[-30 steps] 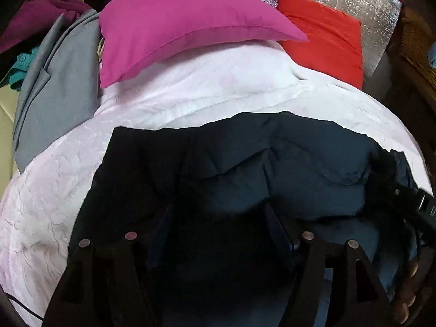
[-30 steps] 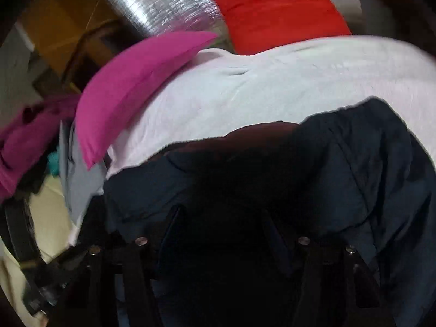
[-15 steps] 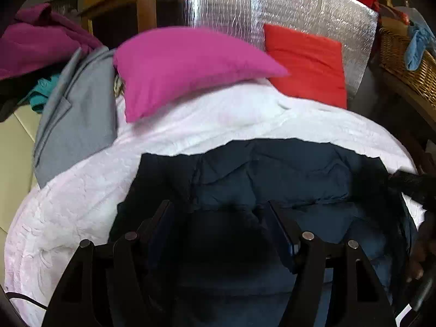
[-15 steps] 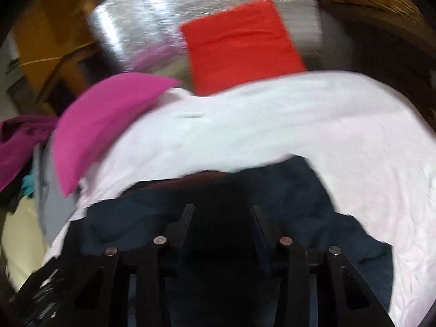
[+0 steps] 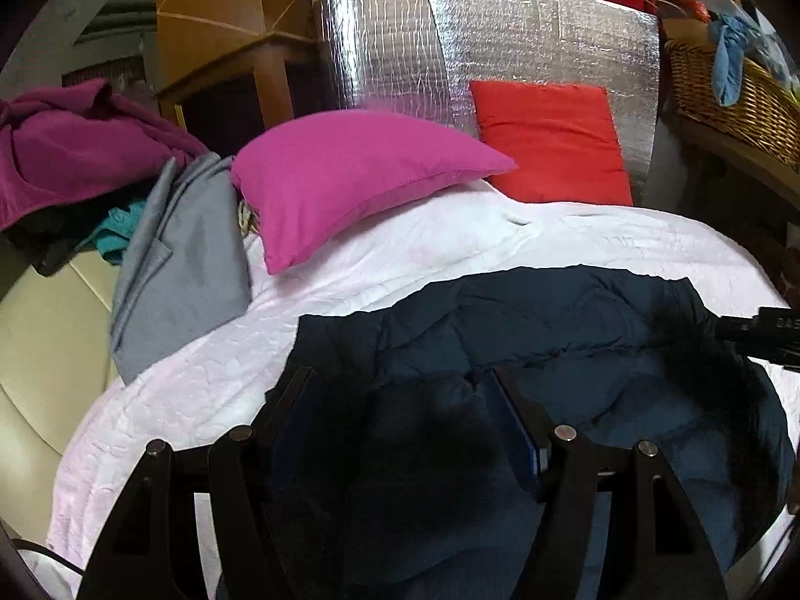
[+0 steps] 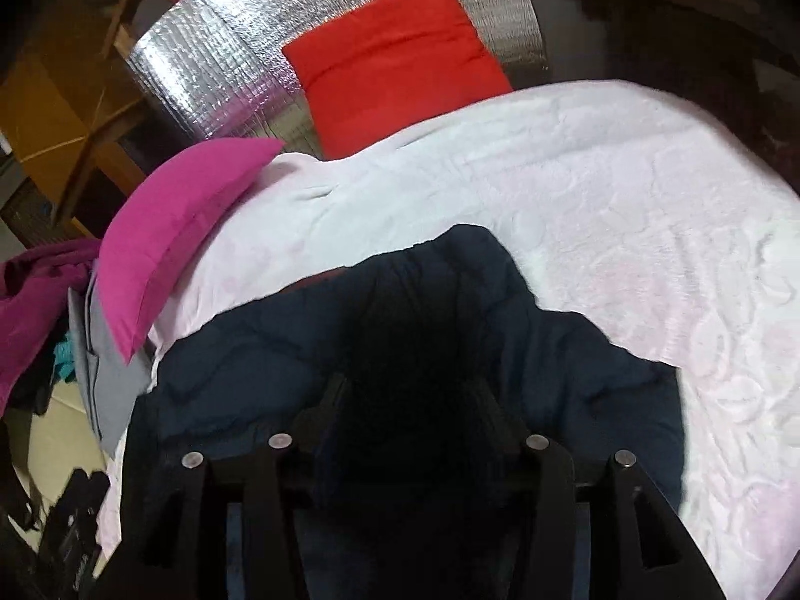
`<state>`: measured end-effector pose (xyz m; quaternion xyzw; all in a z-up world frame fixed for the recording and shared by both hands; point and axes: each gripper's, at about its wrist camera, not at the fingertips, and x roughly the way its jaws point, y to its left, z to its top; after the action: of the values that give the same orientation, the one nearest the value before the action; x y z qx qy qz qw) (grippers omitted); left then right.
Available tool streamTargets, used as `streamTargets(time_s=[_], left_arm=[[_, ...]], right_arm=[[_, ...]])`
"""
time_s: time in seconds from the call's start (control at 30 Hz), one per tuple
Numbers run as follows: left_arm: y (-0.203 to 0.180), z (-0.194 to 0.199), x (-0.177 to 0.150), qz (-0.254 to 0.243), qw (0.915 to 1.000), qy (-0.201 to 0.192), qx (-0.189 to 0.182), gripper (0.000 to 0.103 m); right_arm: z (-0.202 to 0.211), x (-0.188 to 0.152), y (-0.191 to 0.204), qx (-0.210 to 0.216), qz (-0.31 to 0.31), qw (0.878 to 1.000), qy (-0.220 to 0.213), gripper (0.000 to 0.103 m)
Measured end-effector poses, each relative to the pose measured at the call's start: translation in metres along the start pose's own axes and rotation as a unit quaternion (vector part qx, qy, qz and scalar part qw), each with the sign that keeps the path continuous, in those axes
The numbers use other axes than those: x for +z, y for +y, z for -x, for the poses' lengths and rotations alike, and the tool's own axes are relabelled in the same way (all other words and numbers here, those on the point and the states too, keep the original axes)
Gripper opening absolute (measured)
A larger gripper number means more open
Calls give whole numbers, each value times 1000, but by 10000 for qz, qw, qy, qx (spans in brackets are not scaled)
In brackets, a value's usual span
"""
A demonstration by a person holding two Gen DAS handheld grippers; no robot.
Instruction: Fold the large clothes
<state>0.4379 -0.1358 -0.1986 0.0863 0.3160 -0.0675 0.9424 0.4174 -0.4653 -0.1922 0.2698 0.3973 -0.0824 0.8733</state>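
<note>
Navy padded jacket (image 5: 525, 330) lay folded on the white quilt (image 5: 200, 380); my left gripper (image 5: 400, 400) stood spread over it, my right gripper (image 6: 410, 400) was opening, apparently to let the fold settle.

Left gripper (image 5: 400, 390): pointing down and forward, jaws spread wide, dark padded fabric bunched between fingers (image 5: 515, 415); whether pads press it cannot be told.

Right gripper (image 6: 407, 395): tilted steeply down, jaws narrower than left, opening now; dark fabric fills gap between fingers (image 6: 492, 412), grip unclear in shadow.

Each gripper visible at edge of other's view: right one beyond left's right finger, left one low beside right's left finger.
</note>
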Motion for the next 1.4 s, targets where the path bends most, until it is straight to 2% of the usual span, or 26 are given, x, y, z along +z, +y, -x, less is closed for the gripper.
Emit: streamTargets(time_s=[0.33, 0.43, 0.5, 0.53, 0.6, 0.73, 0.83, 0.93, 1.03, 1.1, 1.23, 1.4], left_arm=[[-1, 38, -23, -119, 9998, -91, 111, 72], [3, 29, -35, -58, 9992, 357, 151, 72], [13, 14, -51, 111, 9949, 990, 165, 72], [20, 10, -58, 235, 9924, 1205, 133, 72], [36, 10, -66, 486, 9894, 1367, 62, 72], [72, 30, -72, 827, 9896, 1143, 272, 72], [91, 31, -81, 981, 9866, 1228, 427, 72], [103, 13, -91, 1062, 9797, 1618, 515, 72], [96, -8, -99, 846, 9767, 1912, 493, 73], [91, -7, -99, 711, 9781, 1865, 592, 73], [86, 9, -90, 603, 9834, 1591, 625, 73], [86, 26, -83, 592, 9883, 1178, 767, 73]], right_arm=[[25, -48, -16, -39, 64, 9997, 249, 61], [12, -68, -25, -64, 129, 9985, 523, 64], [21, -72, -23, -55, 200, 9986, 481, 64], [32, -73, -23, 123, 153, 9989, 421, 64], [52, -78, -29, 538, 4, 9983, 236, 64], [88, -89, -46, 921, -259, 9953, -139, 64], [99, -96, -49, 1072, -274, 9938, -133, 64], [86, -103, -46, 770, -136, 9969, 118, 63], [45, -109, -52, 484, -315, 9950, 818, 60], [41, -106, -54, 496, -412, 9943, 854, 60], [59, -101, -59, 709, -567, 9939, 632, 61], [82, -91, -78, 694, -803, 9943, 41, 61]])
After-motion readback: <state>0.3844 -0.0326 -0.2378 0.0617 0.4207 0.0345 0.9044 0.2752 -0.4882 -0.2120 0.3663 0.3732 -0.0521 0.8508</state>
